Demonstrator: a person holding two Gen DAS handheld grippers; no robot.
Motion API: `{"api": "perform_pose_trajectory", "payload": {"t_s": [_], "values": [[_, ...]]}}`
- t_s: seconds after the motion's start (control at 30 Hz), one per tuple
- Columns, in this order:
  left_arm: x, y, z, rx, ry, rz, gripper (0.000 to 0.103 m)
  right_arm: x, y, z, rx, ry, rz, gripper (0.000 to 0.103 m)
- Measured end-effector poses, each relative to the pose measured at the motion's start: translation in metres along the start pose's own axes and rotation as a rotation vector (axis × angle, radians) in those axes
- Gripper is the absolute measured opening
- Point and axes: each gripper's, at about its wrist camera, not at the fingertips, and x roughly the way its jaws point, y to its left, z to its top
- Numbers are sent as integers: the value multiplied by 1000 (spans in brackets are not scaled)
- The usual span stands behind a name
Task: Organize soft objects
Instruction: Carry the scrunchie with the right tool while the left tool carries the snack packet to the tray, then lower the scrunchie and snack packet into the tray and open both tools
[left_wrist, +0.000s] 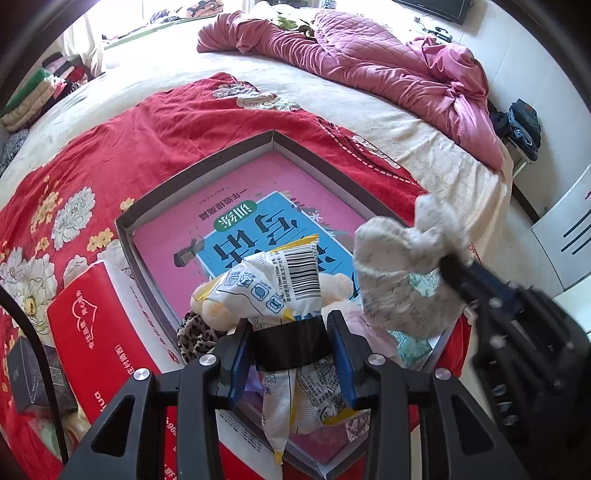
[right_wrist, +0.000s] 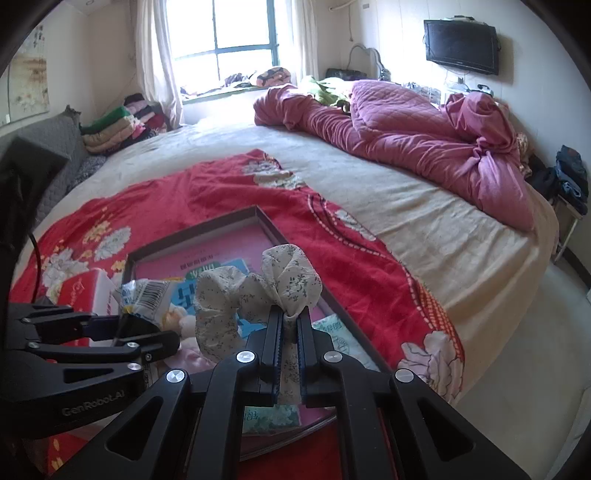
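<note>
My left gripper (left_wrist: 290, 332) is shut on a white plastic packet (left_wrist: 273, 280) with a barcode, its pads pressing on a black band around the packet's middle. It hangs over the near corner of a shallow dark-rimmed box (left_wrist: 207, 166) lined with a pink and blue book. A cream plush toy (left_wrist: 214, 306) and a leopard-print fabric piece (left_wrist: 195, 336) lie in that corner. My right gripper (right_wrist: 290, 317) is shut on a bunched white floral cloth (right_wrist: 291, 280), held above the box (right_wrist: 192, 229). The left gripper (right_wrist: 147, 328) and packet (right_wrist: 147, 295) show at the left there.
The box rests on a red floral blanket (left_wrist: 147, 136) spread over a beige bed. A red tissue box (left_wrist: 96, 332) and a small black box (left_wrist: 33, 380) sit left of it. A pink quilt (left_wrist: 369, 62) is heaped at the far side. The bed edge drops off at the right.
</note>
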Motion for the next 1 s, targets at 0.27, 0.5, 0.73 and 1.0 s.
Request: {"api": "perform_pose_trajectory", "payload": {"t_s": [0.27,0.5,0.73,1.0], "values": [[6,2,-1,0,6,1,40,28,1,-7,0,39,-40,10],[8,4,0,-6,11,-1,40,37,5,-10,-38,46,-58,20],[8,6,-1,-15,13,-5,40,28,-1,-8,-4,13,-33,34],[10,6,0,-17,13,-13,40,11,-9,-15,23,3,-41,51]]}}
